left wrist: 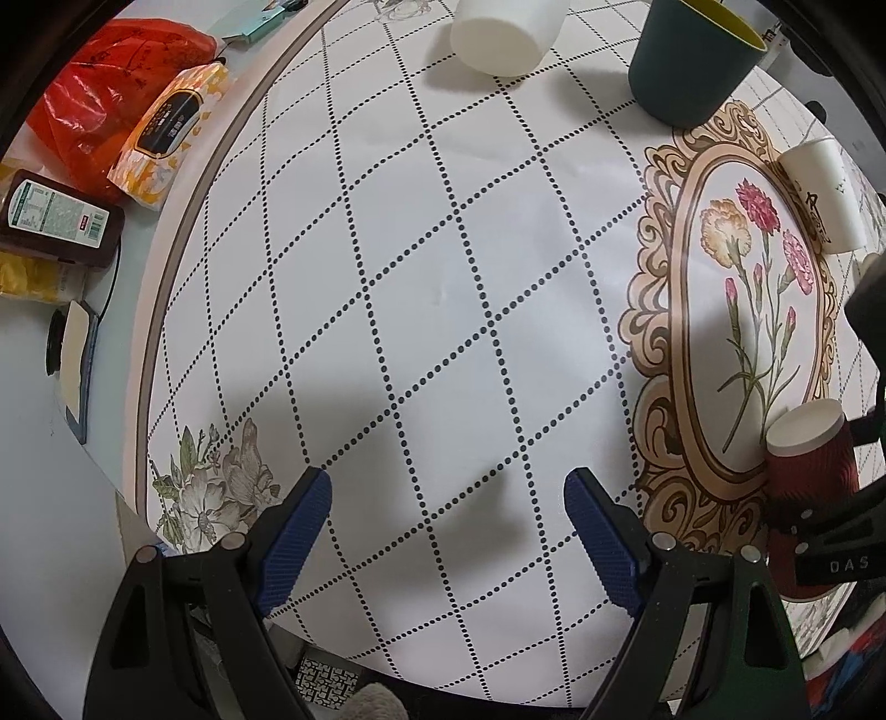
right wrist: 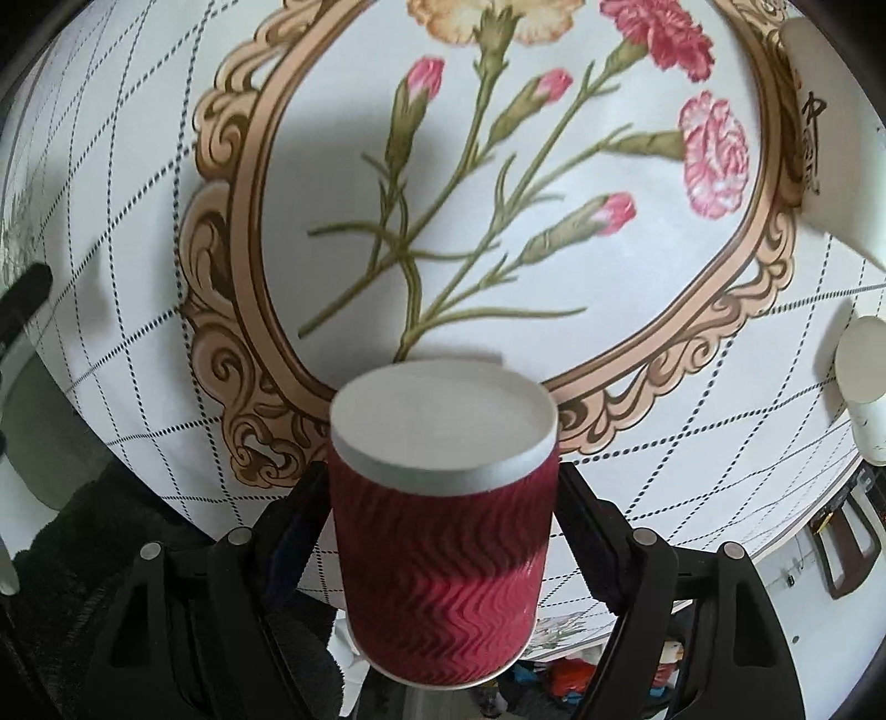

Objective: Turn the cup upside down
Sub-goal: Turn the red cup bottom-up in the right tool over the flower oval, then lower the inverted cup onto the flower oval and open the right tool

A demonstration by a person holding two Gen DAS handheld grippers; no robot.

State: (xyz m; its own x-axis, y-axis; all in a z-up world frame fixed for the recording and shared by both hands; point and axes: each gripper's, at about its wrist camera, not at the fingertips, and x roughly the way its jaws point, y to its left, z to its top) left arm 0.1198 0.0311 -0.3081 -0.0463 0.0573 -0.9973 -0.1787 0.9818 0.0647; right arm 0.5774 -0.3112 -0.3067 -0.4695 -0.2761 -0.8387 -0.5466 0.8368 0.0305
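A dark red ribbed paper cup (right wrist: 443, 531) with a white base sits between the fingers of my right gripper (right wrist: 440, 515), base end pointing away from the camera, held over the table's flower medallion (right wrist: 554, 183). The jaws press on its sides. The same cup (left wrist: 808, 471) and the right gripper (left wrist: 830, 531) show at the right edge of the left wrist view. My left gripper (left wrist: 446, 531) is open and empty, low over the checked tablecloth (left wrist: 415, 277).
A white cup (left wrist: 506, 33) and a dark teal cup (left wrist: 698, 58) stand at the far side. A white printed paper cup (left wrist: 828, 194) lies beside the medallion. Another white cup (right wrist: 864, 387) is at right. A red bag (left wrist: 105, 83), tissue pack (left wrist: 171, 127) and bottle (left wrist: 55, 216) lie left.
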